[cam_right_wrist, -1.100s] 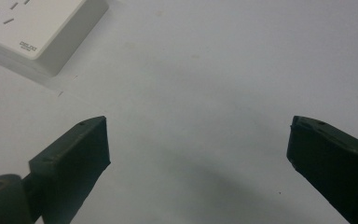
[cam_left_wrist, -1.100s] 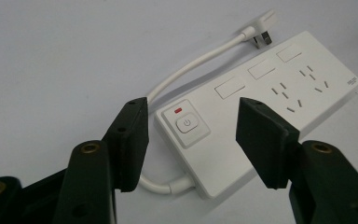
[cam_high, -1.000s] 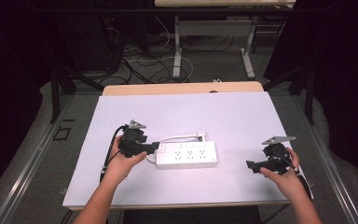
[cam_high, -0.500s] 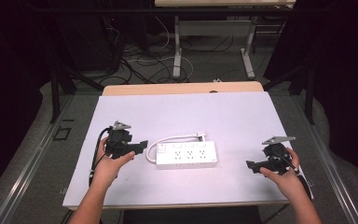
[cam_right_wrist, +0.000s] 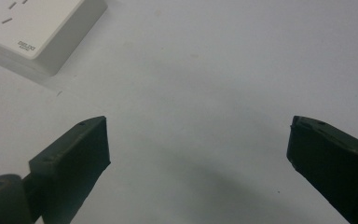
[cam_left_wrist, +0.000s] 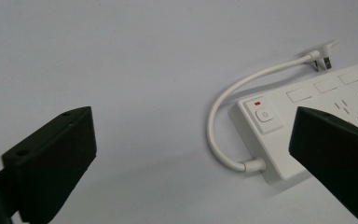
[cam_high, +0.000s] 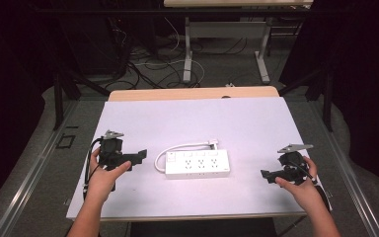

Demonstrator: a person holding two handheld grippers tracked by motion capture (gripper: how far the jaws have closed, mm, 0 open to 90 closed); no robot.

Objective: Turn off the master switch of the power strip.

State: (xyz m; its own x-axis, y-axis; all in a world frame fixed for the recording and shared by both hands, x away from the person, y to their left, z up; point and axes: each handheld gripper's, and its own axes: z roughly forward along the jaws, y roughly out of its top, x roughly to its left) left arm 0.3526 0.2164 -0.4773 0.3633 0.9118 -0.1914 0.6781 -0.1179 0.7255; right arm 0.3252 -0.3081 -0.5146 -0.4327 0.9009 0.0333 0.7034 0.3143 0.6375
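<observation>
White power strip (cam_high: 197,165) lies between 2 gaping claws.

The white power strip (cam_right_wrist: 37,32) carries small grey print near its corner in the right gripper view, too small to read. Its switch button (cam_left_wrist: 264,115) bears a power symbol below a red mark.

power strip (cam_high: 198,165) mid-table | left gripper (cam_high: 139,155) near | right gripper (cam_high: 266,175) apart
</observation>
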